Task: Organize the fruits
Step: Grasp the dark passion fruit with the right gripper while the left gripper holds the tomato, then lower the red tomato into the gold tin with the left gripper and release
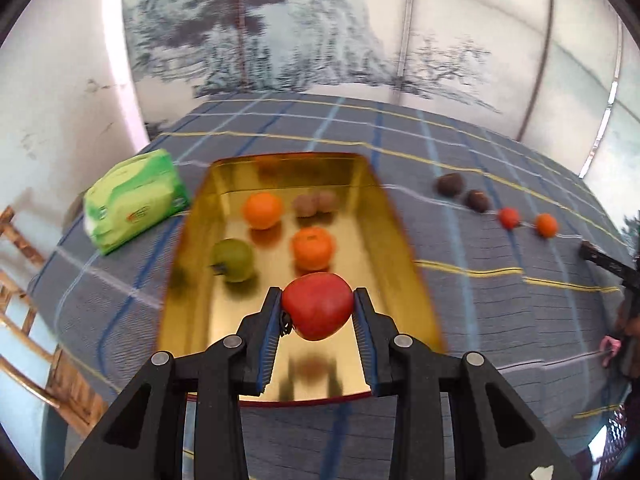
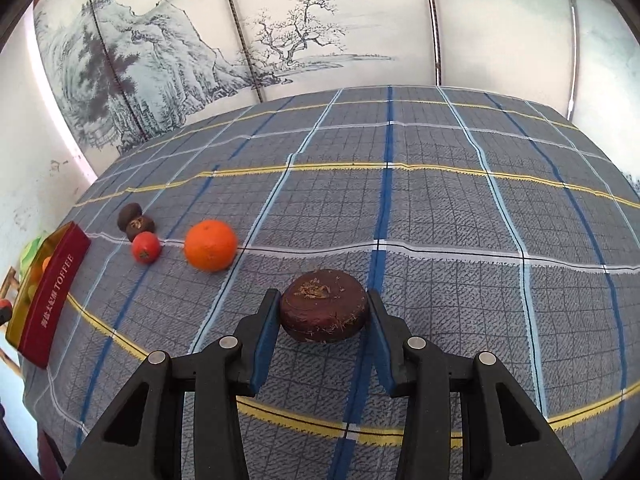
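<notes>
My left gripper point(image 1: 318, 294) is shut on a red fruit point(image 1: 318, 312) and holds it over the near end of a gold tin tray point(image 1: 400, 272). In the tray lie two oranges point(image 1: 263, 210) point(image 1: 313, 249), a green fruit point(image 1: 234, 260) and small brown fruits point(image 1: 316, 203). My right gripper point(image 2: 322, 296) is shut on a dark brown, flat-round fruit point(image 2: 323, 311) close to the checked cloth point(image 2: 440, 220). Left of it on the cloth lie an orange point(image 2: 211, 245), a small red fruit point(image 2: 146, 247) and two brown fruits point(image 2: 136, 218). The tray's red side point(image 2: 56, 280) shows at the far left.
A green tissue pack point(image 1: 136, 200) lies on the cloth left of the tray. A wooden chair point(image 1: 24, 320) stands off the table's left edge. A painted screen point(image 2: 280, 40) closes the back. Open cloth spreads to the right of the loose fruits.
</notes>
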### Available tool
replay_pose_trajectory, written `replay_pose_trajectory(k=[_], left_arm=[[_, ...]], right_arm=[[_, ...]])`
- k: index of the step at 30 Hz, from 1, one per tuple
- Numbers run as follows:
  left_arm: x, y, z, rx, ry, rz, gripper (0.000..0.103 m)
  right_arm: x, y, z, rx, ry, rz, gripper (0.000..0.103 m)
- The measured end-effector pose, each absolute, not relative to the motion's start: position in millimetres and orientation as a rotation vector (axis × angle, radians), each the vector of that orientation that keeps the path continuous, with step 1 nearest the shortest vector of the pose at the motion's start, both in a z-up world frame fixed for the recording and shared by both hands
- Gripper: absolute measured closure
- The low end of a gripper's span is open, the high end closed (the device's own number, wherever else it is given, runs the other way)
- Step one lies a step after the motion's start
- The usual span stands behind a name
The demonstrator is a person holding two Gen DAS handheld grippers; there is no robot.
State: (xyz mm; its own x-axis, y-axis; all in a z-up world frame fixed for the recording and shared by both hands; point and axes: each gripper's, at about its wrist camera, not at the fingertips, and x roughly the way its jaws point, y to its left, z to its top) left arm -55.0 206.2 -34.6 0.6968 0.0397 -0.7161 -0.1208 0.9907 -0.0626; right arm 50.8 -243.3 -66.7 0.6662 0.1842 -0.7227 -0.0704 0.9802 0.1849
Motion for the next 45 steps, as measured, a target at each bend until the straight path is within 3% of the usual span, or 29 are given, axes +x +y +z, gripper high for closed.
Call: replay_pose_trajectory(k=[33,45], left_arm=[[-52,235,-70,-0.102,0.811,0.178,0.071],[-61,222,-55,-0.029,0.753,0.197,0.055]], right_arm=[[59,-240,-74,0.126,0.872,0.115,0.060],[59,-237,-73,0.099,0.862,0.103,0.060]])
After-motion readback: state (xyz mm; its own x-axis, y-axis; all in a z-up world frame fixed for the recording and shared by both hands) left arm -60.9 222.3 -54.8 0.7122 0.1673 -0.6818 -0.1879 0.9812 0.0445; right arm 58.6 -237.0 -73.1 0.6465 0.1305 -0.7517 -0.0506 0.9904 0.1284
